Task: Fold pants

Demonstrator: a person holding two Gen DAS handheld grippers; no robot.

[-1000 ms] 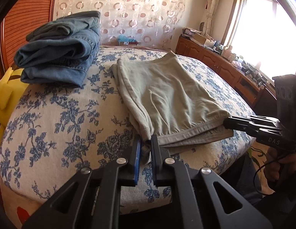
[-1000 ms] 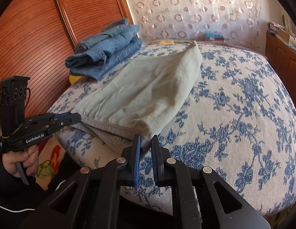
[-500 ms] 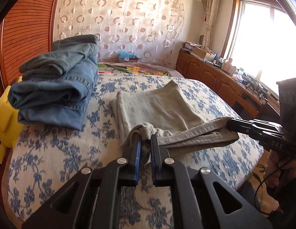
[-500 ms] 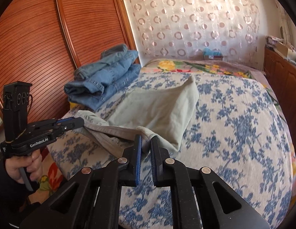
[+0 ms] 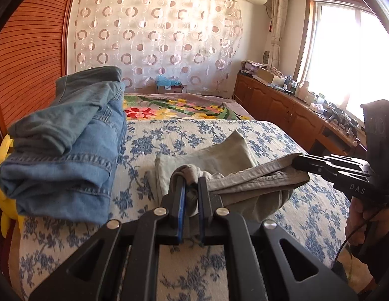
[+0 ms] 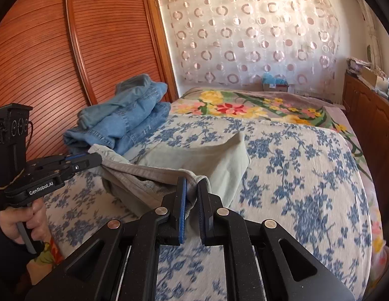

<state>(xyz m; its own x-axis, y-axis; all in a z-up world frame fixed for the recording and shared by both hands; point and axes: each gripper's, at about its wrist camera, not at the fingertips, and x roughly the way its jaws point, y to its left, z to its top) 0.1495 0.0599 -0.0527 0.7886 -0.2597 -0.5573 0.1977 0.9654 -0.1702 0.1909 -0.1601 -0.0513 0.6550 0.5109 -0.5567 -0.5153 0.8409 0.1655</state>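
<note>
While both grippers, left (image 5: pixel 190 188) and right (image 6: pixel 192 188), pinch the near edge of the pants (image 5: pixel 229 150), lifted off the bed (image 5: pixel 257 130), uneven pulling could skew the fold, or the bunched cloth could slip free.

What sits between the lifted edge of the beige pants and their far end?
Nothing visible. Both tools, left and right, grip the beige pants; the folded jeans lie beside that path, not in it.
</note>
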